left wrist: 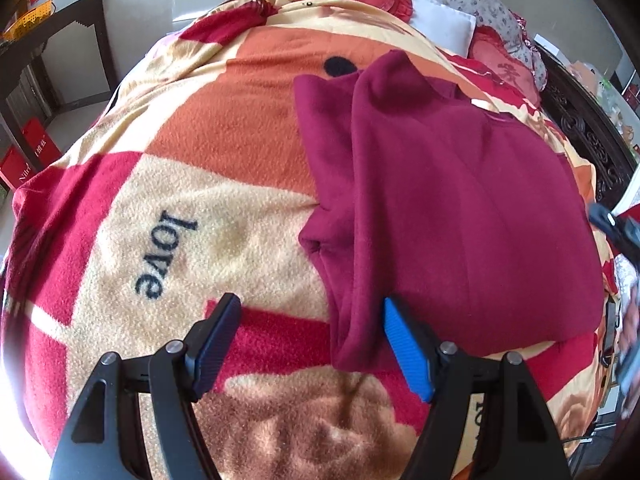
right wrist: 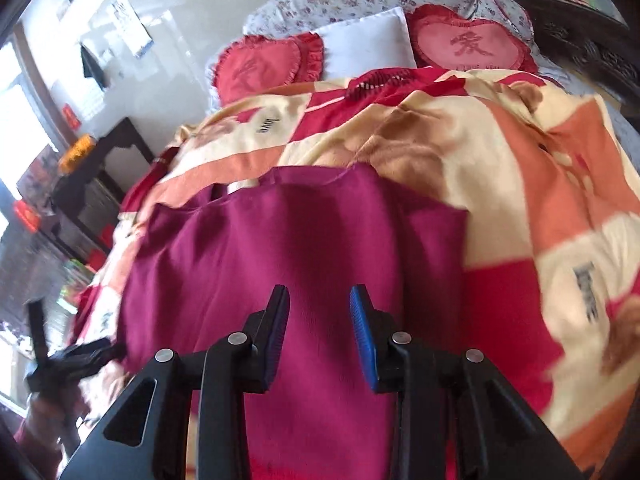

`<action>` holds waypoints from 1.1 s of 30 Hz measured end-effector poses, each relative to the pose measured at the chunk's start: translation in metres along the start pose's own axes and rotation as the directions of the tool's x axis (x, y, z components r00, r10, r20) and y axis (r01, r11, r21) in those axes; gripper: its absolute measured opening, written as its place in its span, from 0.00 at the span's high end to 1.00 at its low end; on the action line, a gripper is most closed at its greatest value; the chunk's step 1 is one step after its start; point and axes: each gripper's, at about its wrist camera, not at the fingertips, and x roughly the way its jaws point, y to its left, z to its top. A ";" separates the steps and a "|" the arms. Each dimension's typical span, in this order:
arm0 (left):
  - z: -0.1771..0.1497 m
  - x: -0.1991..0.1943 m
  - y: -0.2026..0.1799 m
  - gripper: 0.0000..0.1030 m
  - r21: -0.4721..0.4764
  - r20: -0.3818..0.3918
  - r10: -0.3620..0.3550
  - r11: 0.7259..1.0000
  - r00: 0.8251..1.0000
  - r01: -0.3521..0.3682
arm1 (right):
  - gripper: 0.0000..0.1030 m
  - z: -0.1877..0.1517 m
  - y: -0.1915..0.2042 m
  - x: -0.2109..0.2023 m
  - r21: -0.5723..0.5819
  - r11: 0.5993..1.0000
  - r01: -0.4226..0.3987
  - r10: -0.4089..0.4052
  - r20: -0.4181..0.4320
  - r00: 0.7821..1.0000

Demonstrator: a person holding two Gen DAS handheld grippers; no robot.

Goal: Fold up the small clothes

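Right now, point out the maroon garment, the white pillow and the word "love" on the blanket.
maroon garment (left wrist: 460, 200): left wrist view, middle of its flat body.
white pillow (right wrist: 368, 42): right wrist view, centre of its face.
word "love" (left wrist: 166, 254): left wrist view, middle of the black lettering.

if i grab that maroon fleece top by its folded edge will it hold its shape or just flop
The maroon fleece top would probably flop: its folded sleeve already sags in soft creases. It looks light and fuzzy, so it will likely cling to the plush patterned blanket rather than slide.

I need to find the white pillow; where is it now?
The white pillow lies at the head of the bed, between two red heart-shaped cushions, beyond the patterned blanket in the right wrist view.
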 end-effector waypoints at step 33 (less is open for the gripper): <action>0.008 0.021 -0.005 0.20 -0.027 -0.011 -0.013 1.000 1.000 0.012 | 0.91 0.058 -0.036 0.045 0.058 0.980 0.190 -0.192 0.027 0.981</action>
